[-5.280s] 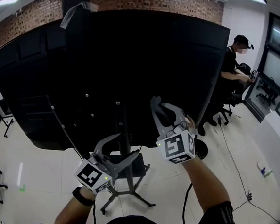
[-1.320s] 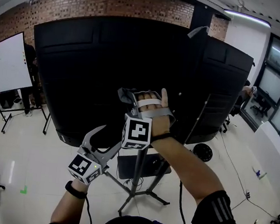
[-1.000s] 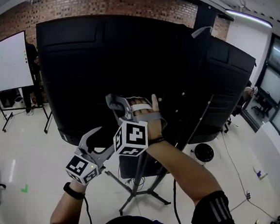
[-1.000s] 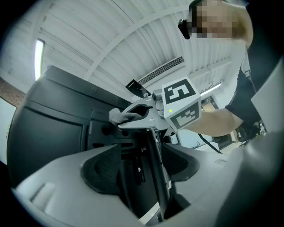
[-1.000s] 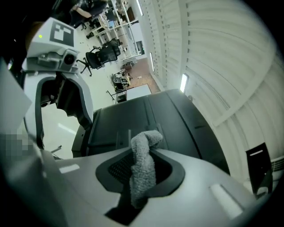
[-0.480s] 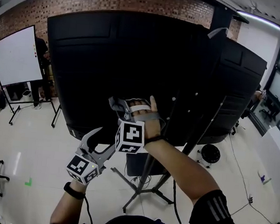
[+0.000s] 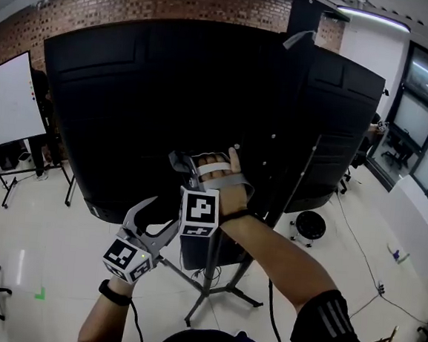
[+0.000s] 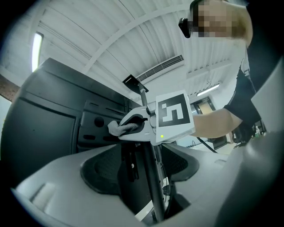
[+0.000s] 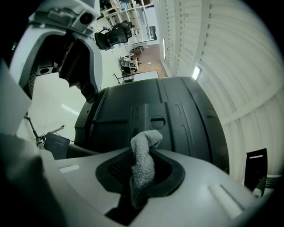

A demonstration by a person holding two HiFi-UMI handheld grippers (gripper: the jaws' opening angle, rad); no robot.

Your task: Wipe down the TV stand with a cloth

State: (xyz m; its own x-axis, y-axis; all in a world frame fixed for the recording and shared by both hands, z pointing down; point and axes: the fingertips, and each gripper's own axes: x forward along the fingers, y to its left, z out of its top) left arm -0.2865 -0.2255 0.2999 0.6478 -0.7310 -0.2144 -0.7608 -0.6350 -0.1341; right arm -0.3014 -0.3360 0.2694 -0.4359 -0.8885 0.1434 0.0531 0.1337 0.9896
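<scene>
We see the right gripper (image 7: 183, 162) raised in front of the black back panel (image 7: 168, 103) of a large TV. Its fingers are closed on a grey cloth (image 9: 143, 159), and a folded end of the cloth stands up out of them toward the panel. From the head view the cloth seems to lie very close to the panel, but we cannot tell if it touches it.

The left gripper (image 7: 162, 215) hangs lower and to the left, under the bottom edge of the TV. Its fingers are apart and nothing is between them. In the left gripper view the dark pole (image 8: 153, 177) of the TV stand shows through the gap, further away, and the right gripper with the cloth is seen above it.

The splayed legs (image 7: 214, 297) of the TV stand rest on the pale floor (image 7: 44, 241). A whiteboard (image 7: 11, 108) stands at the left, and a brick wall (image 7: 139, 0) runs behind the TV.
</scene>
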